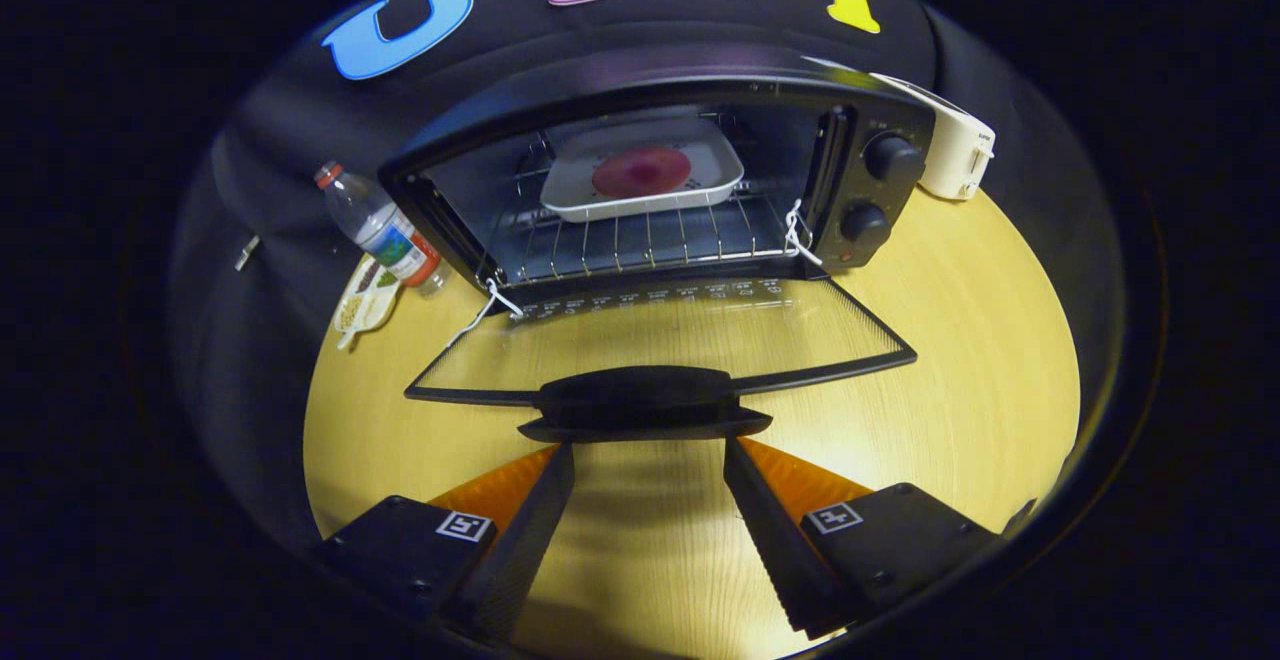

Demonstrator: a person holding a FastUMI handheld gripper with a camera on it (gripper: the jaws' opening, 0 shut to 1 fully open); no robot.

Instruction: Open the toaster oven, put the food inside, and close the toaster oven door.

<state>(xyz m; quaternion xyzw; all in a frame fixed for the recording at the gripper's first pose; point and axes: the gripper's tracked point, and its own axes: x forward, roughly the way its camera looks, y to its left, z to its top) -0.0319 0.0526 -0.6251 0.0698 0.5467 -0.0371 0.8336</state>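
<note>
A black toaster oven stands on a round wooden table, its glass door folded down flat toward me. Inside, on the wire rack, sits a white square tray with a round reddish piece of food on it. The door's black handle lies just ahead of my fingertips. My gripper is open; its two black fingers spread to either side of the handle's near edge, with nothing between them.
A plastic water bottle lies to the left of the oven, with a small patterned packet beside it. A white appliance stands behind the oven on the right. White strings hang at the door's hinges.
</note>
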